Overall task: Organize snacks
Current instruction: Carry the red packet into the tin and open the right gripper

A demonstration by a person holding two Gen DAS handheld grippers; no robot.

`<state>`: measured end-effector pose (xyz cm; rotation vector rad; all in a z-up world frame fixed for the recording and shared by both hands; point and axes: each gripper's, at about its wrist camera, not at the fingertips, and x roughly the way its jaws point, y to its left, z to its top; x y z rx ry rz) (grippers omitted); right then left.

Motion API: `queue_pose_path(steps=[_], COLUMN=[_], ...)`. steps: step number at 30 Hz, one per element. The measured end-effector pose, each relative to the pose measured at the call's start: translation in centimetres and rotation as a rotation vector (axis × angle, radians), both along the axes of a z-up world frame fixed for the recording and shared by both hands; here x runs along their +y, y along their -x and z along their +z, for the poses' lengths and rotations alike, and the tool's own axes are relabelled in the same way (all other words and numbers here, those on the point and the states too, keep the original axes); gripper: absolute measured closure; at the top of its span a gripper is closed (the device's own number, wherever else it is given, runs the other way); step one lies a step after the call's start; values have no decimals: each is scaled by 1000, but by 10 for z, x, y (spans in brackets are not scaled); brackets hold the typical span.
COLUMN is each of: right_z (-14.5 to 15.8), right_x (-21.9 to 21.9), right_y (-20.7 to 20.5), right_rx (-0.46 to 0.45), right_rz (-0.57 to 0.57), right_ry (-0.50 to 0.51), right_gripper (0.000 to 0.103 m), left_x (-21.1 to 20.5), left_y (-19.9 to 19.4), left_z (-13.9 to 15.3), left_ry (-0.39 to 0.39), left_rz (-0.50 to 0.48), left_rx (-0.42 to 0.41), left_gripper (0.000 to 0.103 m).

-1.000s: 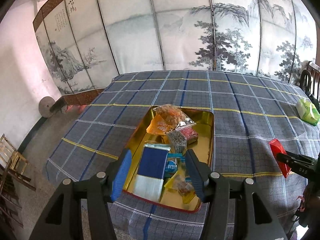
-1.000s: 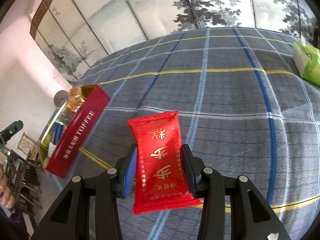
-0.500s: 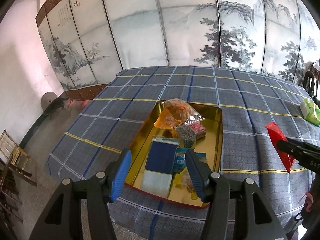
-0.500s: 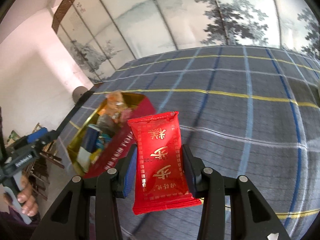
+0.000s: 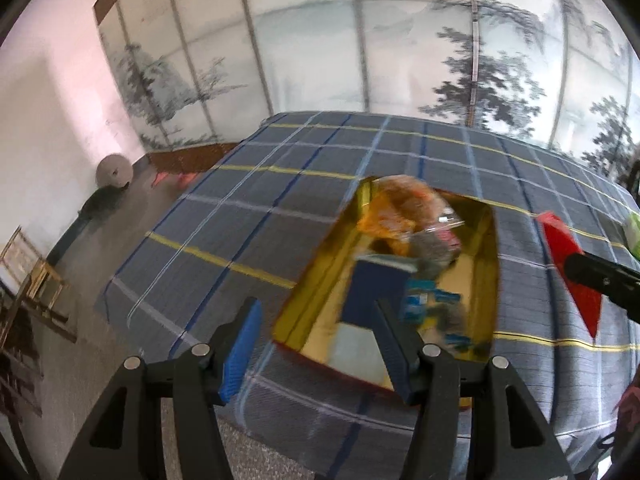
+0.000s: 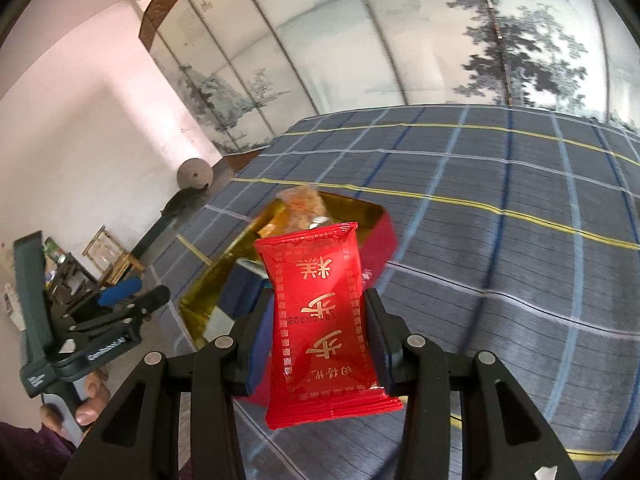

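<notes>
Room: behind my table stands a folding screen of pale panels painted with ink pines (image 5: 480,60), smooth and matte.
Table: grey plaid woven cloth (image 6: 500,208) covers it, soft and grippy, so I judge packets stay put.
Tin: gold-lined rectangular metal tin with red outer walls (image 5: 486,240), at twelve o'clock from my left gripper (image 5: 316,344), collects mixed crinkly packets.
Packet: red glossy foil pillow packet with gold characters (image 6: 324,320) is pinched by its sides in my right gripper (image 6: 320,344), upright above the tin for dropping in.
Left jaws: apart, empty.
</notes>
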<state>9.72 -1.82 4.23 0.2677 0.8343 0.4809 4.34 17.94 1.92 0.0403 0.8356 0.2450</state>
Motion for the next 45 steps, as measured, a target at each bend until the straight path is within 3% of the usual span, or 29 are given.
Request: queue_pose_path(steps=[8, 18, 45], right_z=[-7, -23, -40], right_x=[45, 82, 99], right_y=[-12, -19, -25], right_rx=[22, 66, 92], right_rz=[79, 132, 129], right_ry=[2, 13, 61], right_gripper=[63, 63, 62], left_x=[37, 42, 55], left_y=[4, 5, -3], left_z=[-15, -20, -32], left_ry=[19, 21, 50], left_rz=[78, 71, 81], left_rx=[35, 39, 50], left_gripper=[45, 45, 45])
